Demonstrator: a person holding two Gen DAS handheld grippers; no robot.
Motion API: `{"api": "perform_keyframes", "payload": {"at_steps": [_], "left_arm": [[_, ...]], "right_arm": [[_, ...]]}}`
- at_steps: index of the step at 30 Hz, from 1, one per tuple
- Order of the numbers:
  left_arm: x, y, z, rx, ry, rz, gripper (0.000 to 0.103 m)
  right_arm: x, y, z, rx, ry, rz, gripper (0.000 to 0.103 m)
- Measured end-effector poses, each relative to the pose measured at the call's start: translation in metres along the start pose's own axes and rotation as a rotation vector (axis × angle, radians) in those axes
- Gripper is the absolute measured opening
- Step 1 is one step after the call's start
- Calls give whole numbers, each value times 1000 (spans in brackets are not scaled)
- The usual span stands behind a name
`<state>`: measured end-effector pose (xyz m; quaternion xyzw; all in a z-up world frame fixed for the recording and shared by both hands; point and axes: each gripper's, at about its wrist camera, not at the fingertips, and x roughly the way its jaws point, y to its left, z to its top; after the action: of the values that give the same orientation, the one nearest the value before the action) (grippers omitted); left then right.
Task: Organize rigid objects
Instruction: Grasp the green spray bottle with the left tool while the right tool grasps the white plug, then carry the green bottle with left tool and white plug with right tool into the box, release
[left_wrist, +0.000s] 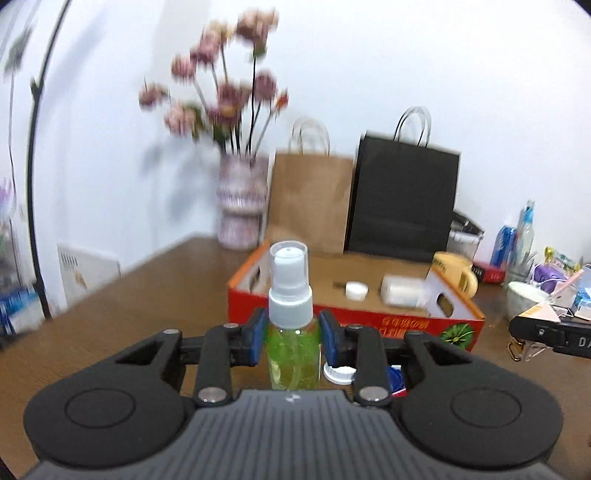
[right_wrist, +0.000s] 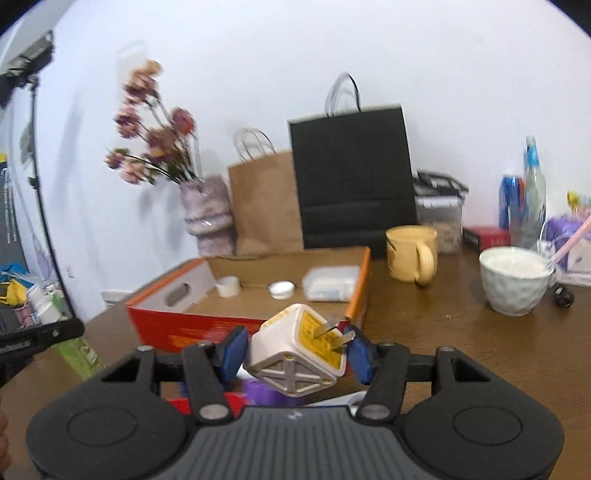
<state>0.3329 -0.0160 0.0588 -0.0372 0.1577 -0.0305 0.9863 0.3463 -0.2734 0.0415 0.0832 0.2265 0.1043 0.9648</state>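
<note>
Jaws of the left gripper (left_wrist: 292, 341) clamp an upright spray bottle (left_wrist: 292, 332); the right gripper's (right_wrist: 295, 356) clamp a tilted plug adapter (right_wrist: 299, 356). Cardboard box (left_wrist: 369, 320) lies just ahead, mid-frame, both hands similarly near.

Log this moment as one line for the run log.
left gripper: jaws shut on green spray bottle | right gripper: jaws shut on white plug adapter | red cardboard box: ahead, open

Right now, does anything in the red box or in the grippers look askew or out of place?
Yes. In the red box a white container lies on its side. The plug adapter sits tilted, corner down, in the right hand-held gripper. The green spray bottle stands upright in the left hand-held gripper.
</note>
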Motion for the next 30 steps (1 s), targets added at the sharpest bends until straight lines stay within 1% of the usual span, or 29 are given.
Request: {"api": "perform_keyframes", "payload": {"at_steps": [4, 7, 10, 13, 15, 17, 19, 23, 26, 30], "left_arm": [[-52, -7, -5, 48, -71, 22, 31], [-96, -9, -13, 75, -118, 29, 31], [-131, -2, -20, 31, -104, 28, 31], [-159, 10, -30, -21, -90, -11, 31], [-173, 13, -34, -10, -98, -14, 31], [-184, 14, -35, -1, -111, -11, 31], [-193, 17, -34, -14, -127, -18, 31], [-201, 20, -32, -29, -139, -18, 31], [-199, 19, -31, -29, -140, -9, 31], [-187, 19, -26, -20, -139, -6, 31]], "right_arm": [[-49, 28, -13, 9, -22, 22, 57], [-86, 49, -31, 28, -23, 44, 57], [-114, 66, -46, 30, -17, 53, 57], [-139, 82, -58, -4, -15, 61, 57], [-150, 88, -63, -9, -20, 55, 57], [-161, 92, -65, -7, -31, 53, 57], [-169, 96, -65, -14, -42, 51, 57], [-180, 100, -63, -19, -59, 51, 57], [-179, 98, -63, -12, -58, 50, 57], [-169, 93, -60, -5, -49, 51, 57]]}}
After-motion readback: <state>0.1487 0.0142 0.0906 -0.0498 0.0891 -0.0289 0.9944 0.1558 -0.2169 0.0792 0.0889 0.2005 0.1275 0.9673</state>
